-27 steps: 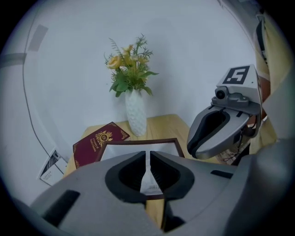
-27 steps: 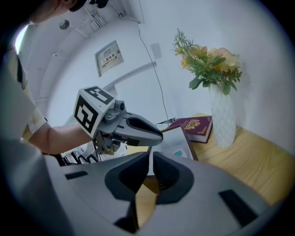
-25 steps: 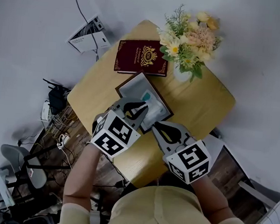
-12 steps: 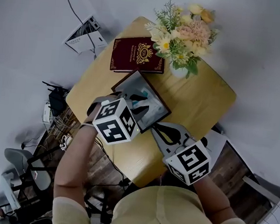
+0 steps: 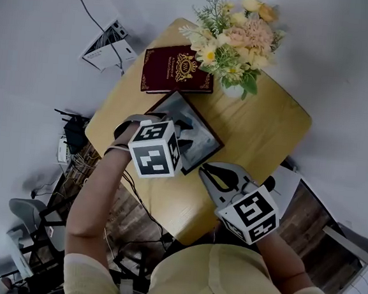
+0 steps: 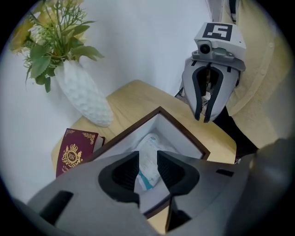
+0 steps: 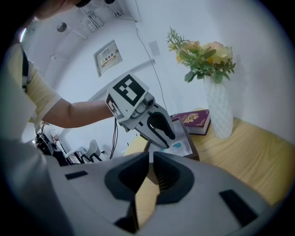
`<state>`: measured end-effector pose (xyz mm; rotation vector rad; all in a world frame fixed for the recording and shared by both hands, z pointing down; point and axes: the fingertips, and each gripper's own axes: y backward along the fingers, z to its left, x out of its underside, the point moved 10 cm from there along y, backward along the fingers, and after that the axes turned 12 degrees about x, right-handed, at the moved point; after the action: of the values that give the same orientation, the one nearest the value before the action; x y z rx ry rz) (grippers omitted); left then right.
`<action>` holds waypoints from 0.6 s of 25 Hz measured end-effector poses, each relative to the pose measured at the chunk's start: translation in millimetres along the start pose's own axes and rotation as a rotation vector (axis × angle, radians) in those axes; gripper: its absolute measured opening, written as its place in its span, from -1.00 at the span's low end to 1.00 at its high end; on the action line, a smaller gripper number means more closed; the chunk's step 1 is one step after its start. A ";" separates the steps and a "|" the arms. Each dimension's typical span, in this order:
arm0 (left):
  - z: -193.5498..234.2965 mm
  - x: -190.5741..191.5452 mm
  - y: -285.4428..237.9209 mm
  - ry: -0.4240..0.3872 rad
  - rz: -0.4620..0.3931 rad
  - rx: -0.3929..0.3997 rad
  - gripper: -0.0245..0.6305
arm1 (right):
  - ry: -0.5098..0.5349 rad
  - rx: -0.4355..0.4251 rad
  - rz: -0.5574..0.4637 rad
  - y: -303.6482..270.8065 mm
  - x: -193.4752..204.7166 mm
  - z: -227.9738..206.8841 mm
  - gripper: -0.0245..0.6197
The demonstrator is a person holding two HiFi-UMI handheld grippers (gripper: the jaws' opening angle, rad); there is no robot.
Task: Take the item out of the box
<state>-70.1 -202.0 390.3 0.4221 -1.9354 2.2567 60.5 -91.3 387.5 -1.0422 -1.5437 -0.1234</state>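
An open box with a dark brown rim [image 5: 206, 123] [image 6: 161, 110] [image 7: 192, 148] stands on the round wooden table [image 5: 262, 131]. A white packet with teal print [image 6: 148, 154] [image 7: 181, 146] lies inside it. My left gripper [image 5: 184, 135] [image 6: 148, 169] [image 7: 171, 138] hangs over the box, tips dipping in. Its jaws are opening, and the packet shows in the gap below them without the pads touching it. My right gripper [image 5: 206, 172] [image 6: 203, 118] [image 7: 151, 171] hovers beside the box's near corner, jaws together and holding nothing.
A dark red book [image 5: 175, 69] [image 6: 73, 154] [image 7: 196, 120] lies behind the box. A white vase of flowers [image 5: 234, 45] [image 6: 85, 94] [image 7: 219, 108] stands next to the book. Cables, a chair [image 5: 34, 216] and papers [image 5: 110, 44] sit on the floor left of the table.
The left gripper has moved from the table's near edge to over the box, turned, and its jaws have parted. The right gripper has barely moved.
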 end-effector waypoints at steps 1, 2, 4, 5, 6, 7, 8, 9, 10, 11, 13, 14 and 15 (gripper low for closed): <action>-0.1 0.2 -2.0 -0.010 0.006 0.012 -0.54 | -0.001 -0.001 0.002 -0.6 0.4 -0.1 -0.82; -0.4 0.3 -4.2 -0.022 0.013 0.024 -0.53 | -0.002 -0.001 0.005 -1.1 0.8 -0.3 -0.82; 0.0 0.5 -8.1 -0.045 0.029 0.042 -0.49 | -0.002 -0.003 0.010 -1.9 1.5 -0.3 -0.82; 1.0 0.4 -9.5 -0.052 0.037 0.047 -0.49 | -0.002 -0.004 0.014 -2.4 1.7 0.0 -0.82; 2.5 0.2 -10.6 -0.056 0.045 0.050 -0.49 | -0.002 -0.006 0.018 -3.3 2.0 0.6 -0.82; 4.1 -0.2 -11.6 -0.058 0.053 0.055 -0.49 | -0.002 -0.009 0.023 -4.3 2.3 1.3 -0.82; 5.3 -0.8 -12.6 -0.059 0.061 0.064 -0.49 | -0.001 -0.011 0.028 -5.5 2.6 2.3 -0.82; 5.9 -1.4 -14.0 -0.060 0.068 0.079 -0.48 | 0.001 -0.014 0.032 -6.4 2.9 3.3 -0.82; 6.1 -2.0 -15.6 -0.063 0.075 0.097 -0.46 | 0.003 -0.018 0.034 -7.1 3.2 4.3 -0.82; 6.1 -2.8 -17.1 -0.067 0.082 0.115 -0.42 | 0.004 -0.021 0.036 -7.5 3.5 5.0 -0.82; 6.0 -5.7 -18.4 -0.083 0.109 0.132 -0.35 | 0.002 -0.024 0.039 -7.5 4.6 5.6 -0.82; 6.2 -7.5 -18.6 -0.096 0.129 0.129 -0.32 | 0.001 -0.023 0.041 -7.3 5.4 5.6 -0.82; 7.1 -8.1 -20.7 -0.109 0.147 0.125 -0.29 | 0.000 -0.022 0.044 -7.1 6.2 5.4 -0.82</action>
<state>-55.6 -205.0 408.4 0.4392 -1.9423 2.5061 52.5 -89.0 394.4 -1.0929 -1.5214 -0.1105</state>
